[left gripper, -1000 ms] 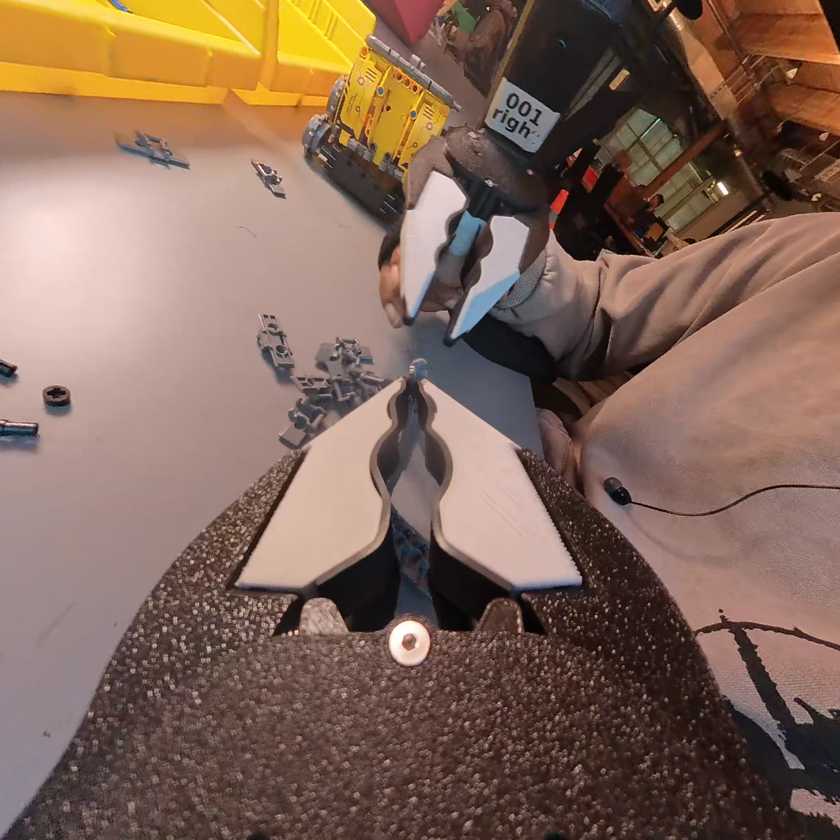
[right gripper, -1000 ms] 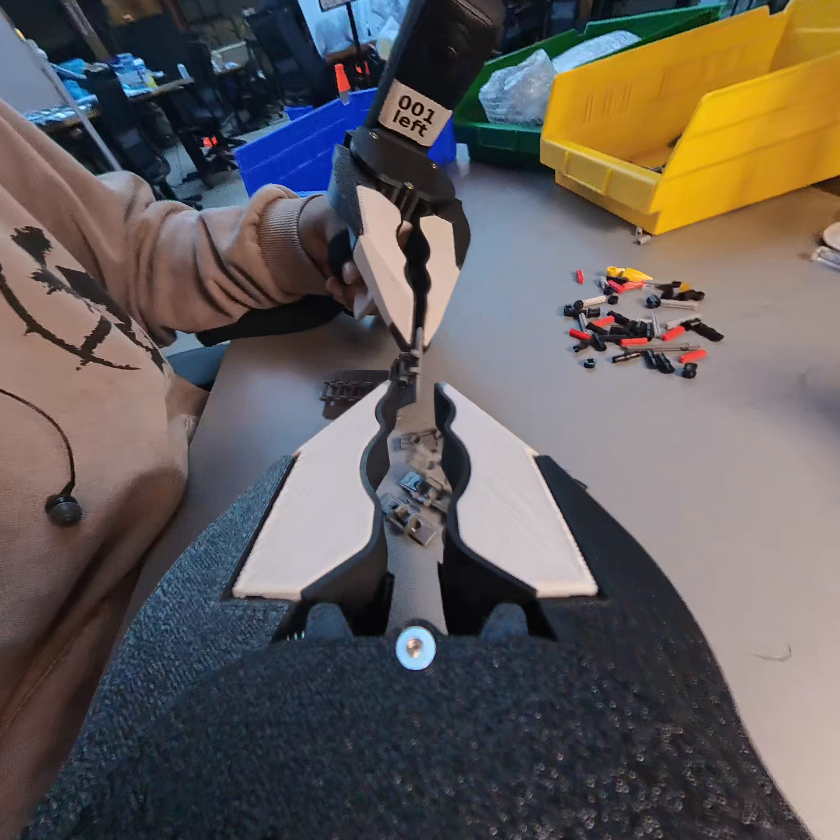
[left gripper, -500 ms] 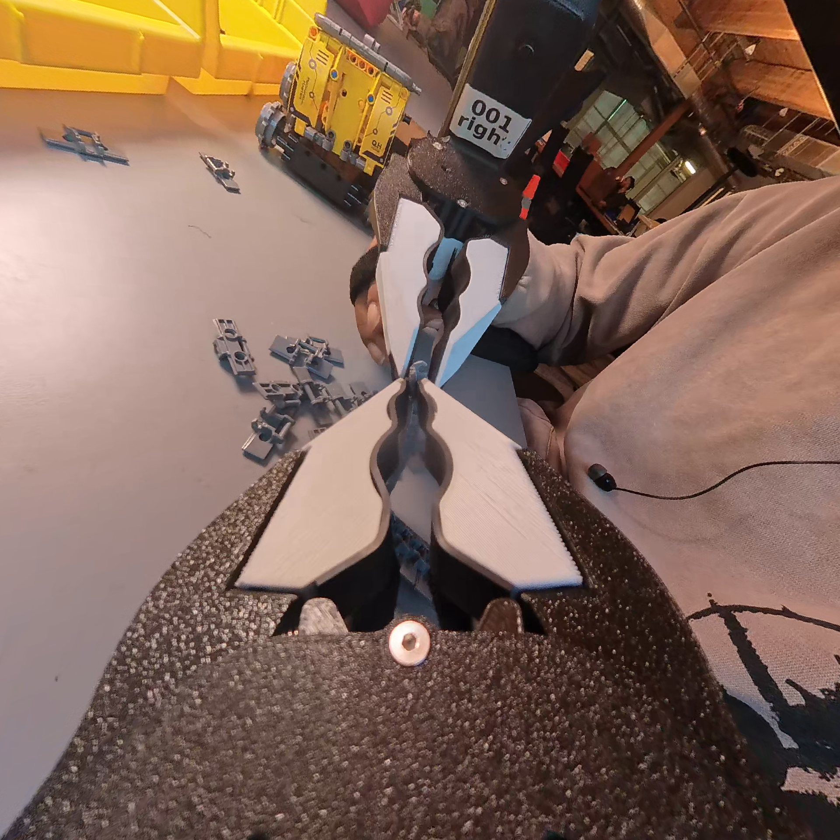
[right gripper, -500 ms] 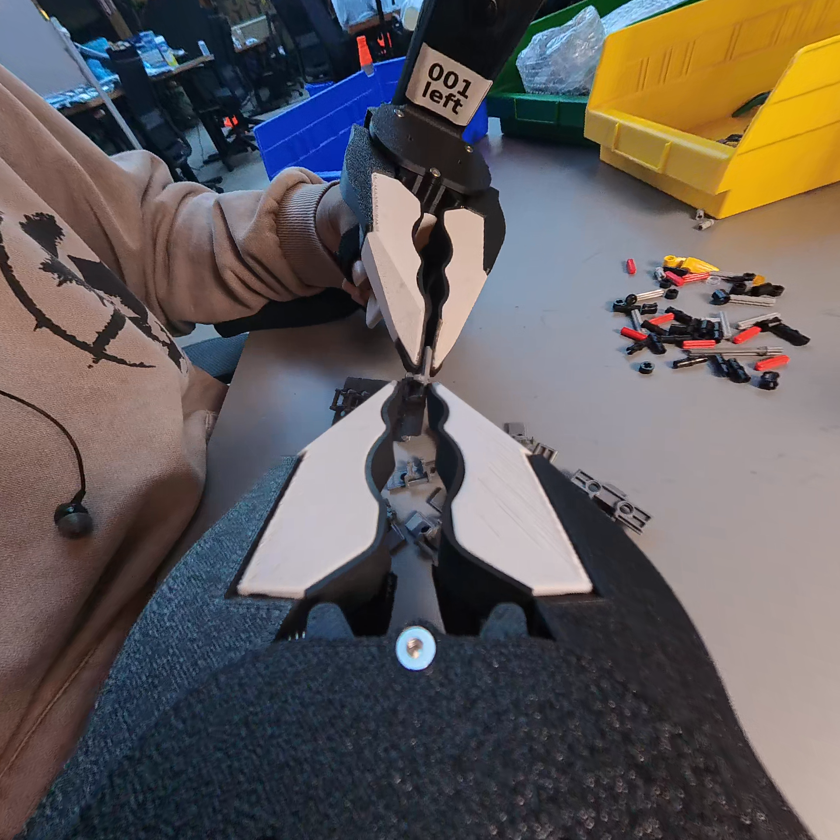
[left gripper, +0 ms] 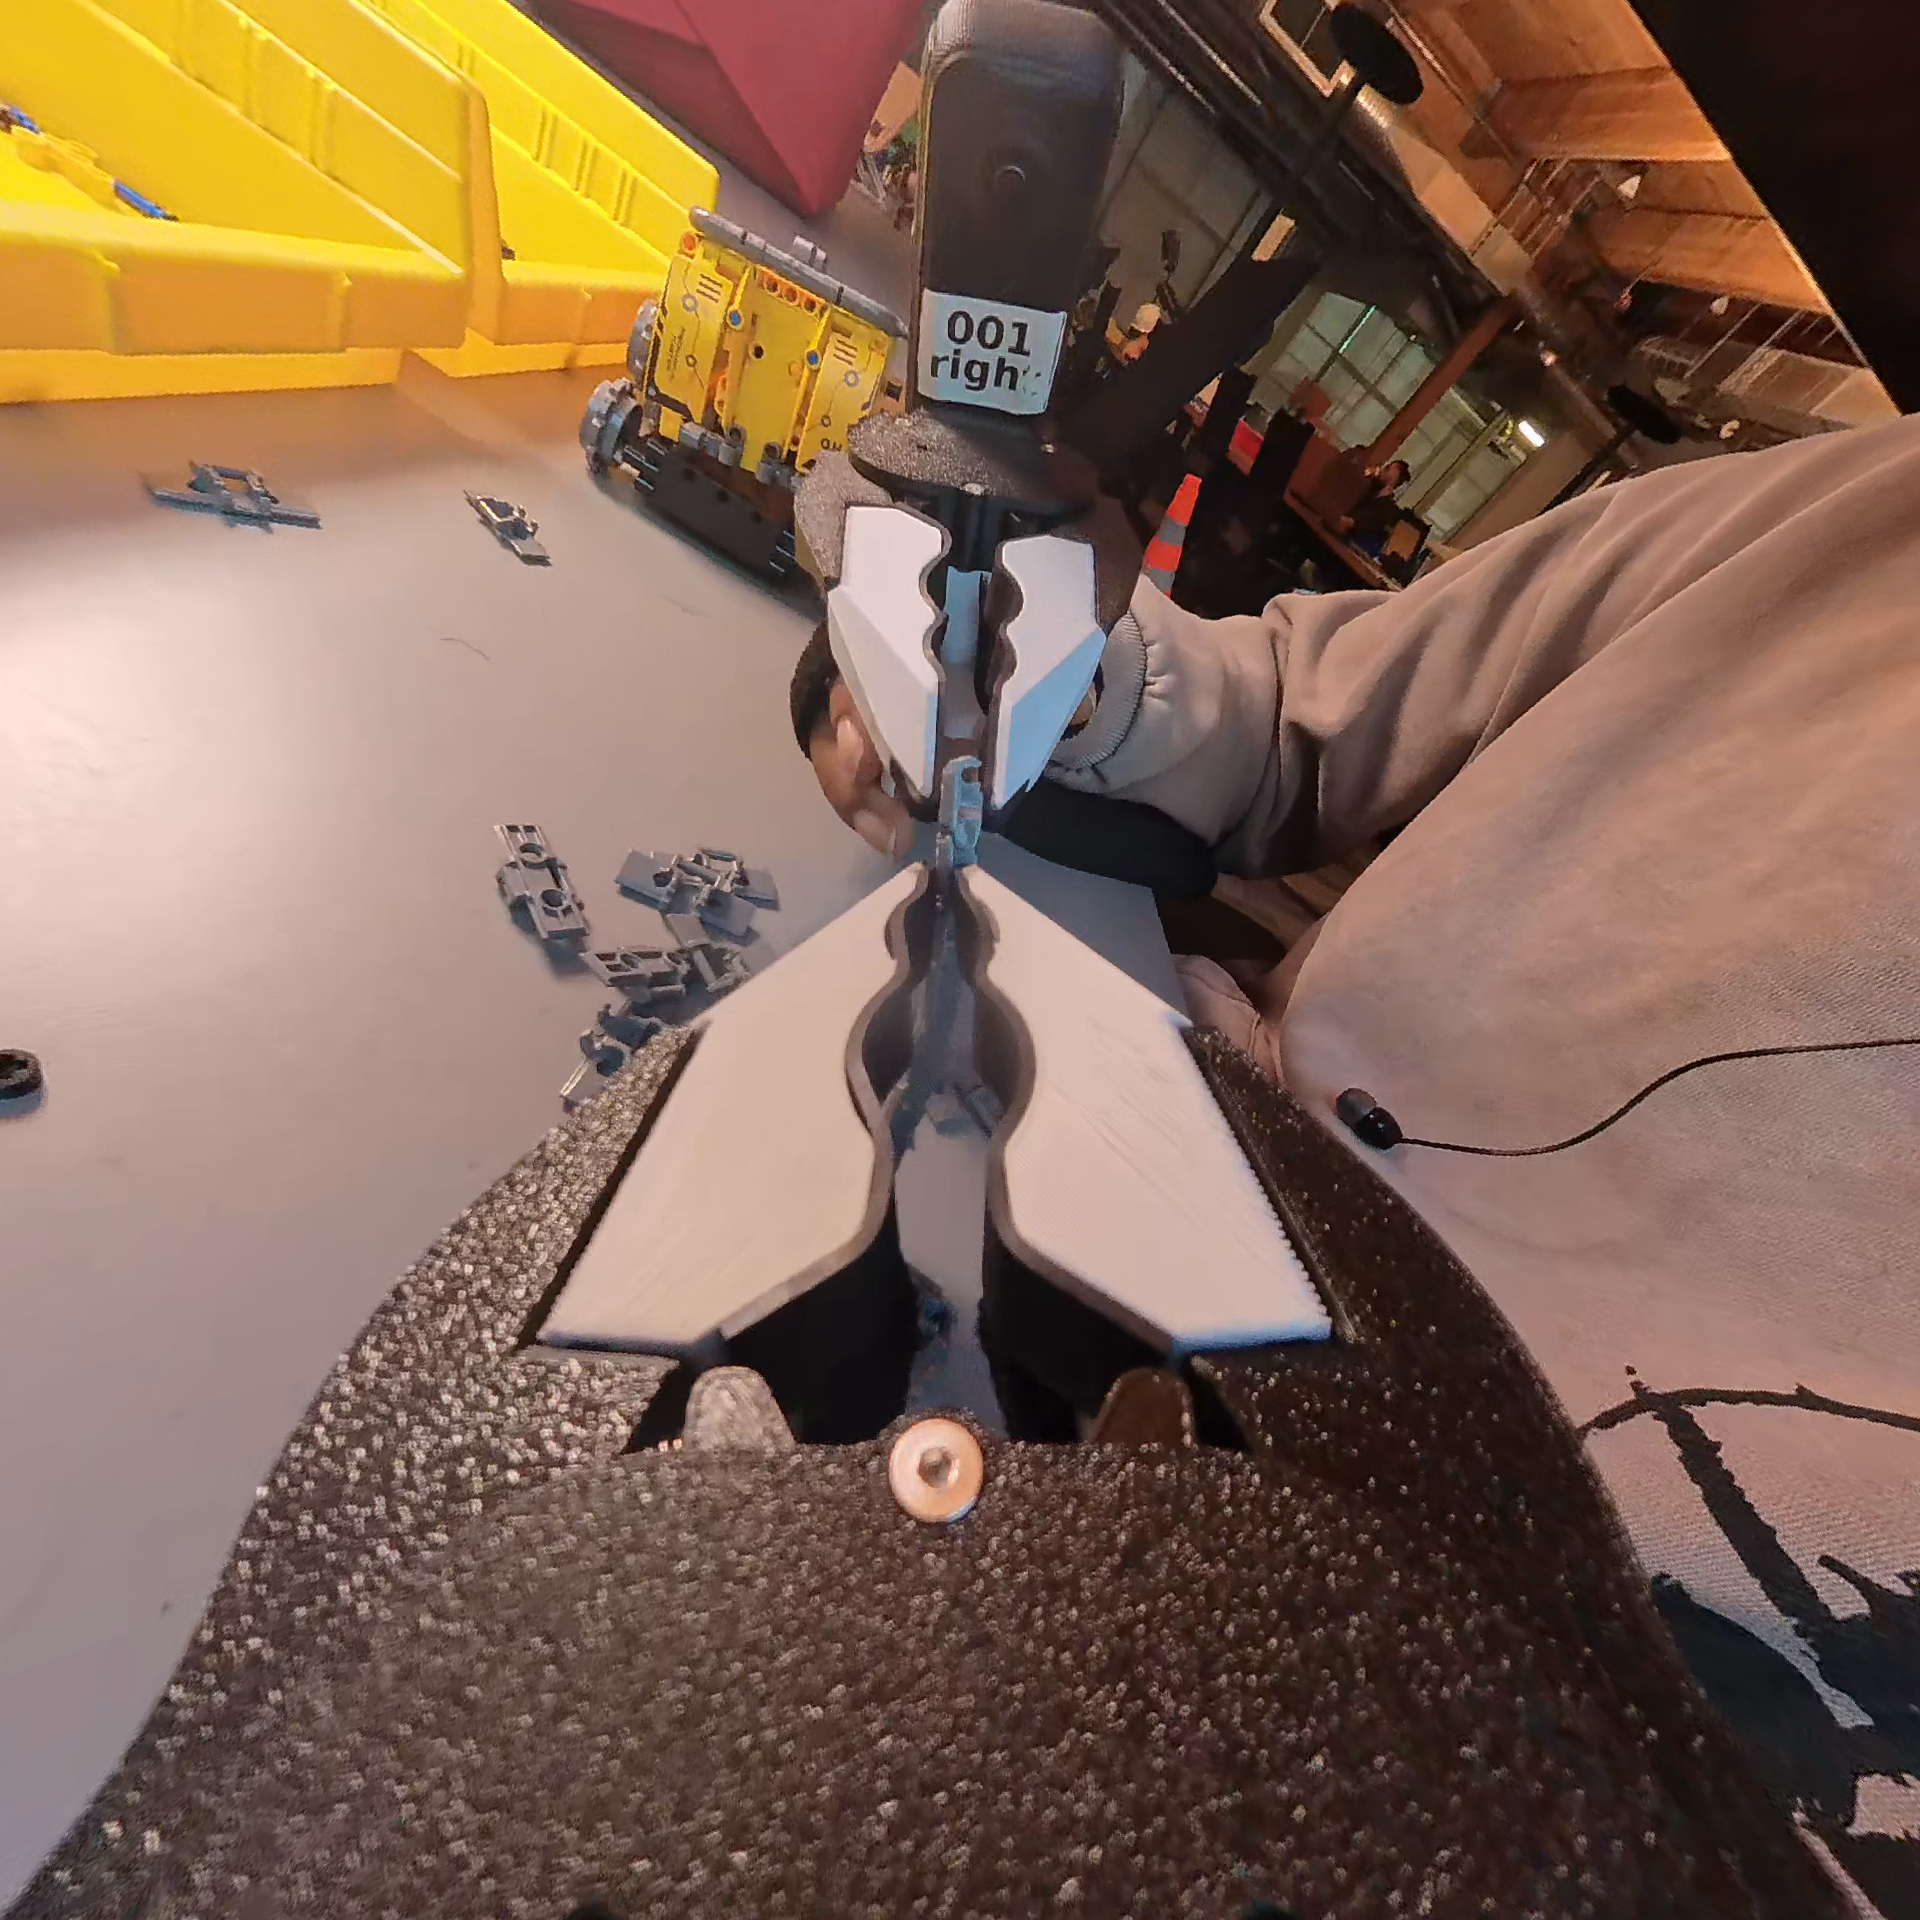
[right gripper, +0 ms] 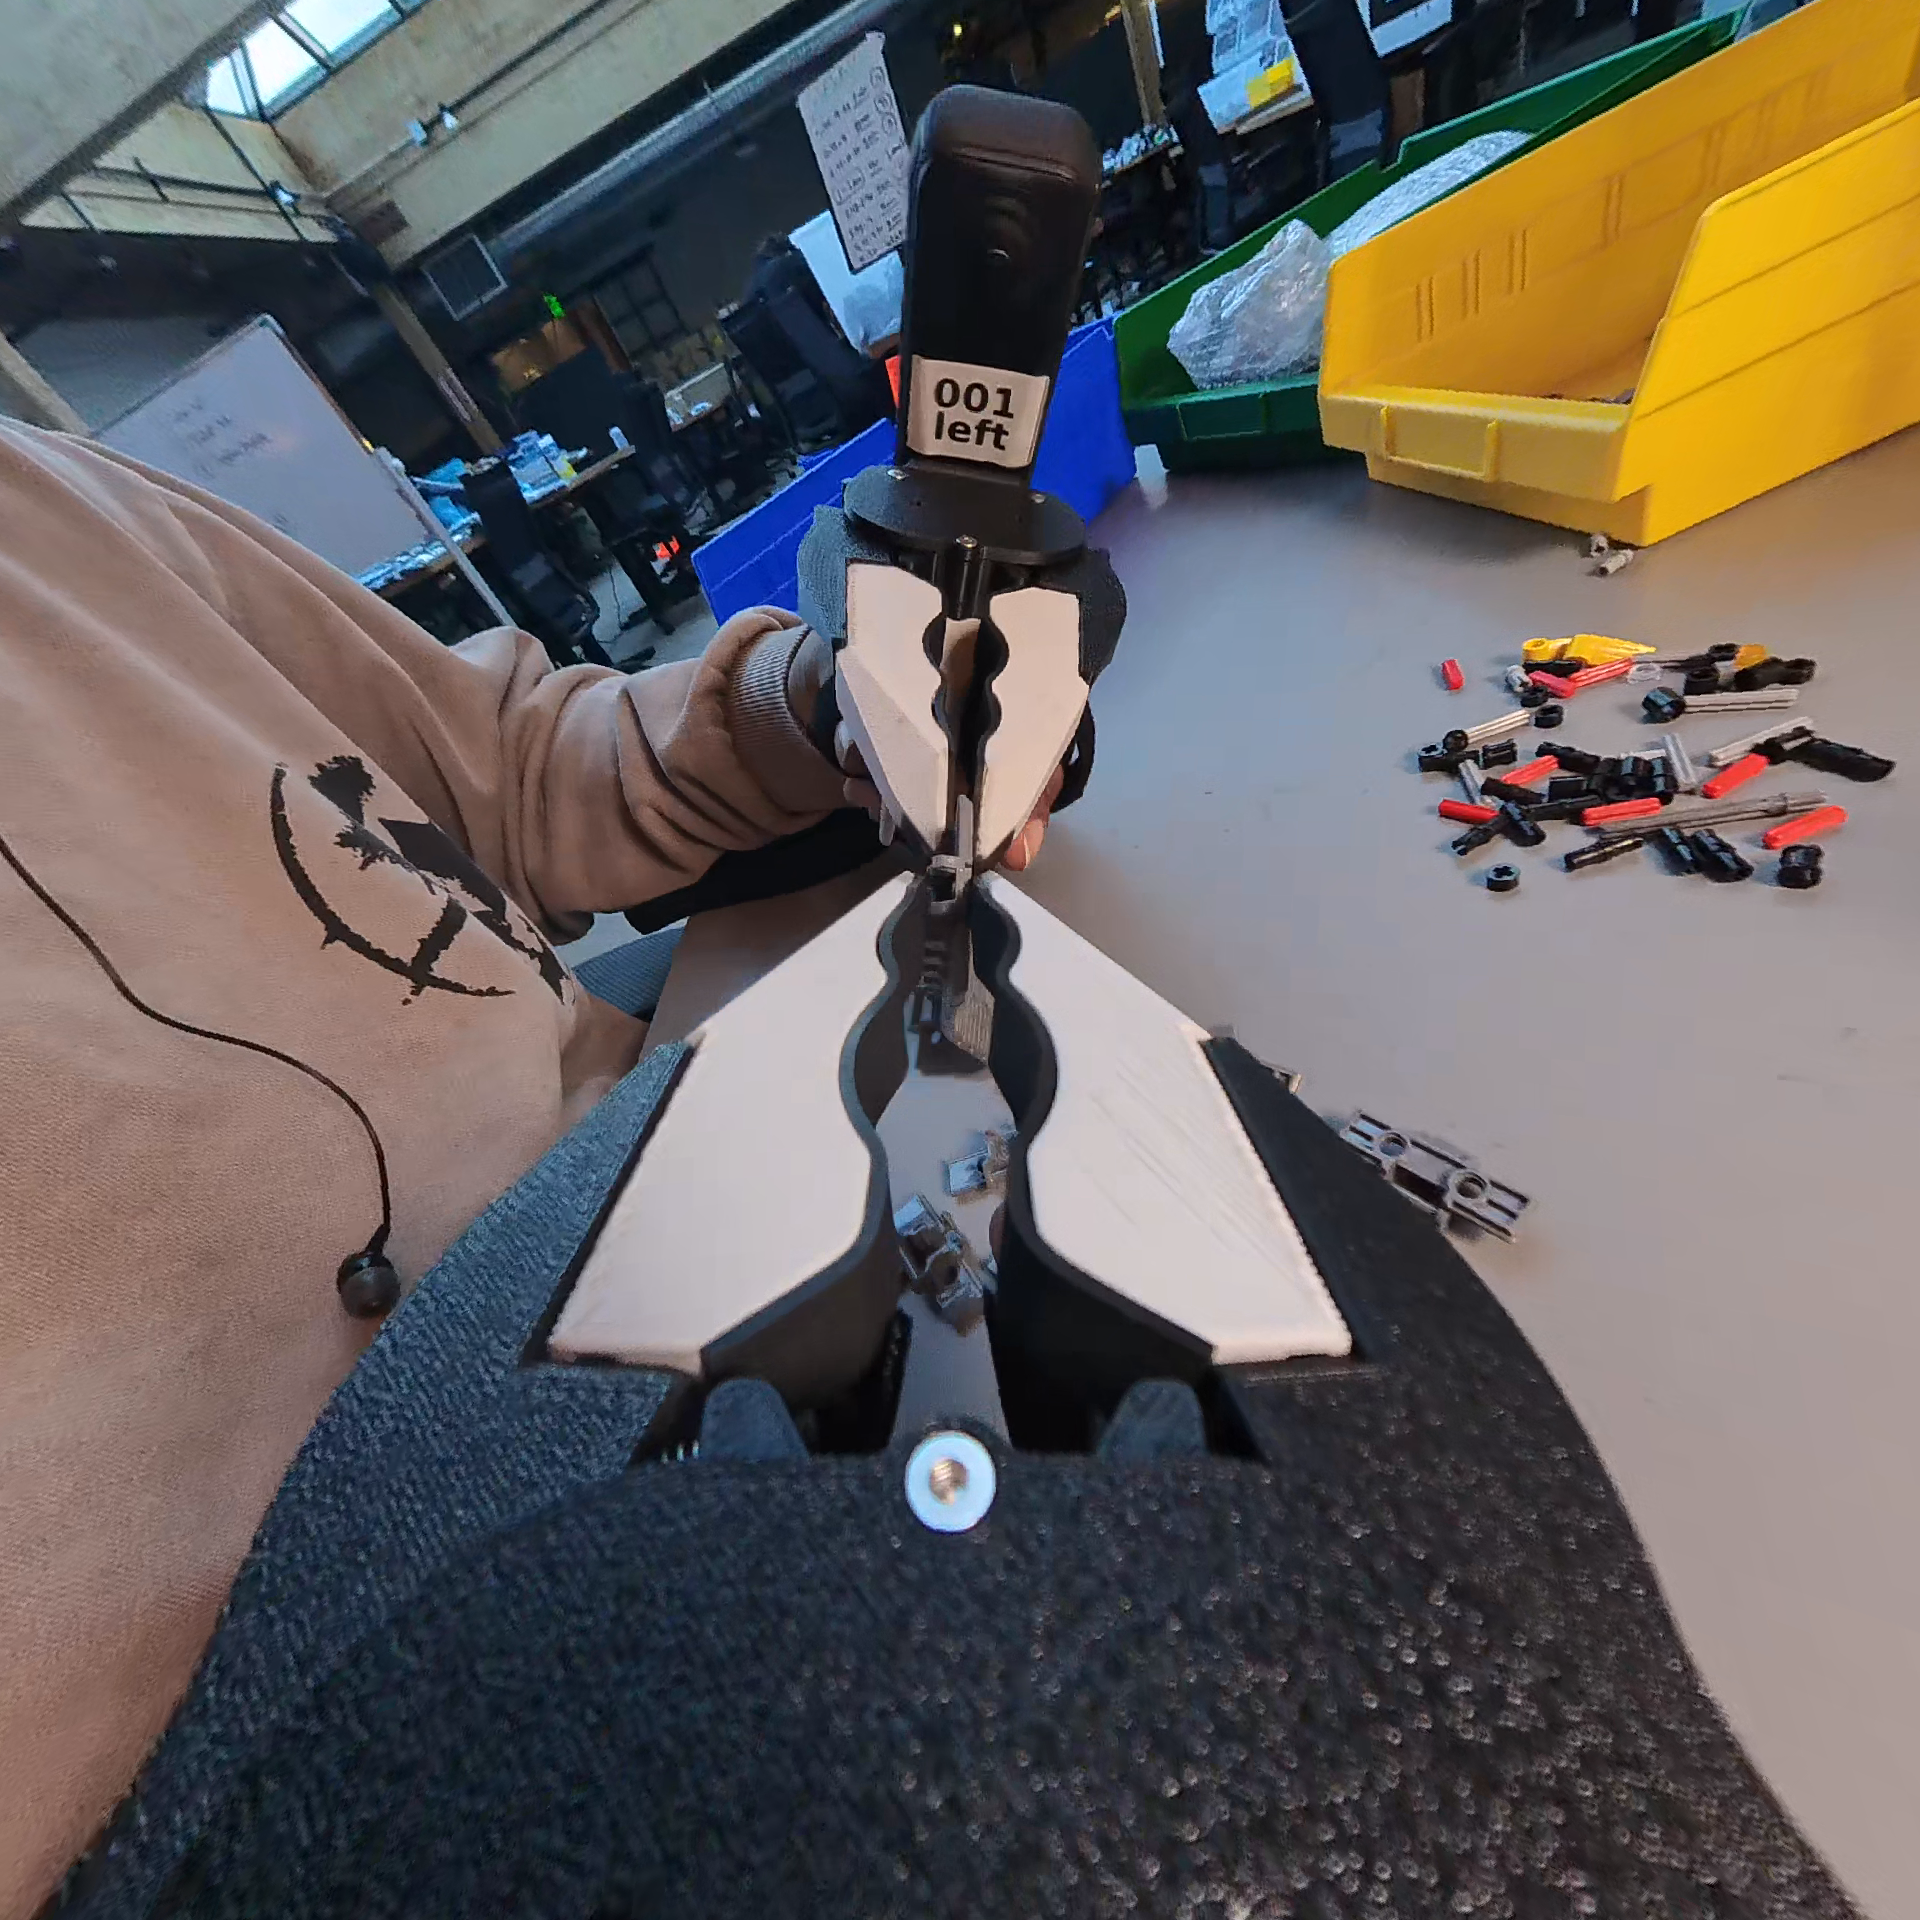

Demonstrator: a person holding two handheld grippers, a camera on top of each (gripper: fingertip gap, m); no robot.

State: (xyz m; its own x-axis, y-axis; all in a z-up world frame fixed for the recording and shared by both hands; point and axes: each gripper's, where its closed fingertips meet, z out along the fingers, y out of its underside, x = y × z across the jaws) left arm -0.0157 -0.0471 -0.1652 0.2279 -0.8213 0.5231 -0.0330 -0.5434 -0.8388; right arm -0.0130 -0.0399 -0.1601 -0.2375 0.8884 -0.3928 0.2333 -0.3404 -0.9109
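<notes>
Tip to tip now, right gripper [left gripper: 961, 784] and left gripper [left gripper: 951, 883] are each clamped on a grey link piece [left gripper: 958, 821] | grey table [right gripper: 1558, 1039] in workshop | yellow bins [right gripper: 1621, 312] at far edge, contents unclear.

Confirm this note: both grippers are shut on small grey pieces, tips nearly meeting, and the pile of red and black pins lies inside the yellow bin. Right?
Not quite. The pins lie loose on the table, outside the yellow bin, as the right wrist view shows. The rest holds: the left gripper and right gripper are each shut on a grey piece, tips nearly meeting.
</notes>
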